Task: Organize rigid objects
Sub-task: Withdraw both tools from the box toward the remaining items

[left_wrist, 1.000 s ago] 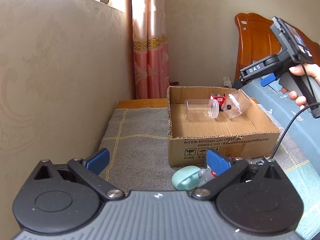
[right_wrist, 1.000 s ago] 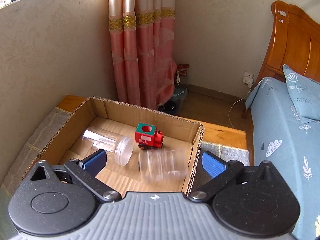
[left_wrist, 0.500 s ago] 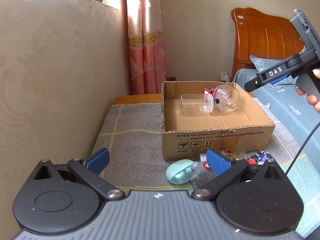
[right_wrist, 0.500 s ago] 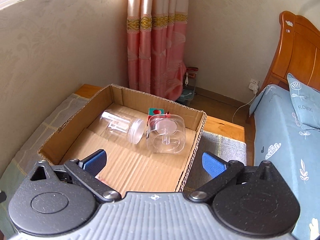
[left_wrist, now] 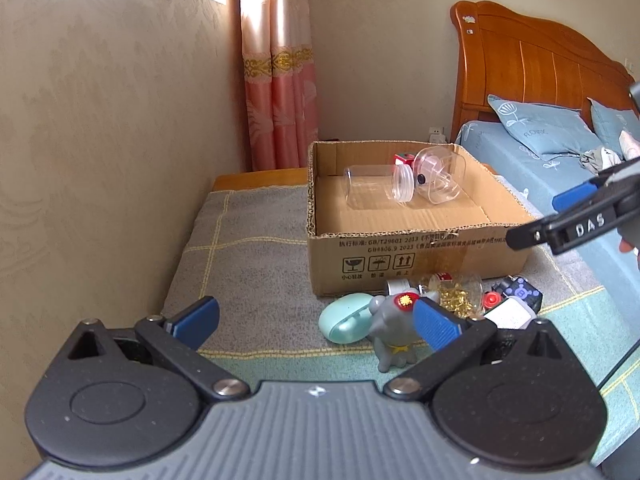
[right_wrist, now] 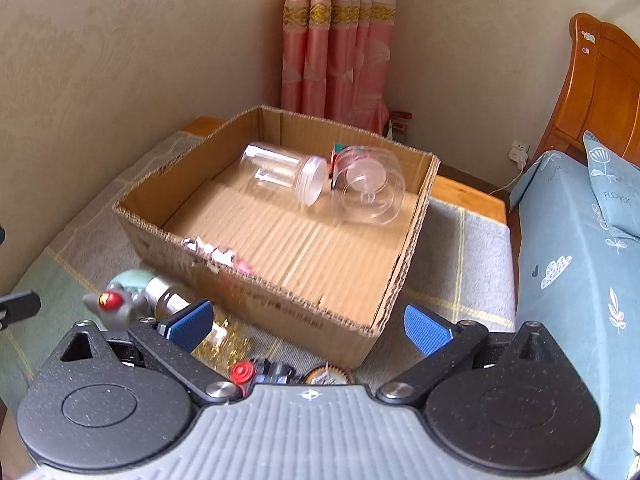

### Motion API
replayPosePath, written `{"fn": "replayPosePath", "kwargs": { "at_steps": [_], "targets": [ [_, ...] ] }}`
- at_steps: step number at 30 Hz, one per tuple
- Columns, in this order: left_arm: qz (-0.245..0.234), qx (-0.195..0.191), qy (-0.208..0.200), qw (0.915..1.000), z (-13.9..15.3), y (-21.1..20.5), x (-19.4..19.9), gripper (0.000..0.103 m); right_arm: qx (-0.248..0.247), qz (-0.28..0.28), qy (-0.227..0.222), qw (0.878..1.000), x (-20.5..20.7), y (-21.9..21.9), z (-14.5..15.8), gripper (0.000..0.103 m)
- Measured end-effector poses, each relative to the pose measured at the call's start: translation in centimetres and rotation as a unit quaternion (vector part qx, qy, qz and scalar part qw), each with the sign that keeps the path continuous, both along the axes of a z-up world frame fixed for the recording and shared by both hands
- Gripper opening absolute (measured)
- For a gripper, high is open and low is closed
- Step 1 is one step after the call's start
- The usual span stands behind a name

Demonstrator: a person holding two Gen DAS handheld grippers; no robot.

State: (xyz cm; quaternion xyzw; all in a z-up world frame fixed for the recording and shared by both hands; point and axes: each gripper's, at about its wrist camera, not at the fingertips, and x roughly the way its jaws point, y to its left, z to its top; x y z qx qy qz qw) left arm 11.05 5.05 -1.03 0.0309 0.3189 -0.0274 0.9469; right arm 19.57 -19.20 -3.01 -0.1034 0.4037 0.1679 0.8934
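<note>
An open cardboard box [left_wrist: 400,256] [right_wrist: 280,308] sits on the grey mat. Inside lie a clear round jar [left_wrist: 376,188] [right_wrist: 284,172], a clear squarish jar [left_wrist: 438,178] [right_wrist: 368,188] and a red toy train [left_wrist: 404,159], mostly hidden behind the jars. In front of the box lie a mint case [left_wrist: 344,318], a grey toy figure [left_wrist: 394,328] [right_wrist: 116,304], a jar of gold pins [left_wrist: 456,292] and a dark cube [left_wrist: 518,292]. My left gripper [left_wrist: 316,320] is open and empty, low before the pile. My right gripper [right_wrist: 308,326] is open and empty above the box's near wall.
A beige wall runs along the left. Pink curtains [left_wrist: 280,80] hang behind the box. A bed with blue sheets [right_wrist: 576,260] and a wooden headboard [left_wrist: 532,68] lies to the right. The mat [left_wrist: 244,248] left of the box is bare.
Both grippers have pulled back from the box. The squarish jar, just let go by the right gripper, has settled on its side next to the round jar.
</note>
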Motion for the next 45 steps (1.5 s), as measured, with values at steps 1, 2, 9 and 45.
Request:
{"fn": "replayPosePath", "kwargs": {
  "at_steps": [1, 2, 9, 45],
  "targets": [
    [-0.001, 0.000, 0.001, 1.0000, 0.0, 0.0, 0.0, 0.102, -0.003, 0.000, 0.002, 1.000, -0.2, 0.2, -0.4, 0.103],
    [-0.002, -0.001, 0.001, 1.0000, -0.1, 0.0, 0.0, 0.102, -0.005, 0.002, 0.003, 1.000, -0.4, 0.4, -0.7, 0.103],
    [-0.010, -0.003, 0.004, 0.9999, -0.4, -0.2, -0.2, 0.102, -0.016, 0.012, 0.015, 1.000, -1.6, 1.7, -2.9, 0.103],
    [-0.057, 0.007, 0.044, 0.9973, -4.0, -4.0, 3.5, 0.100, -0.056, 0.000, -0.022, 0.998, -4.3, 0.1, -7.1, 0.069]
  ]
}}
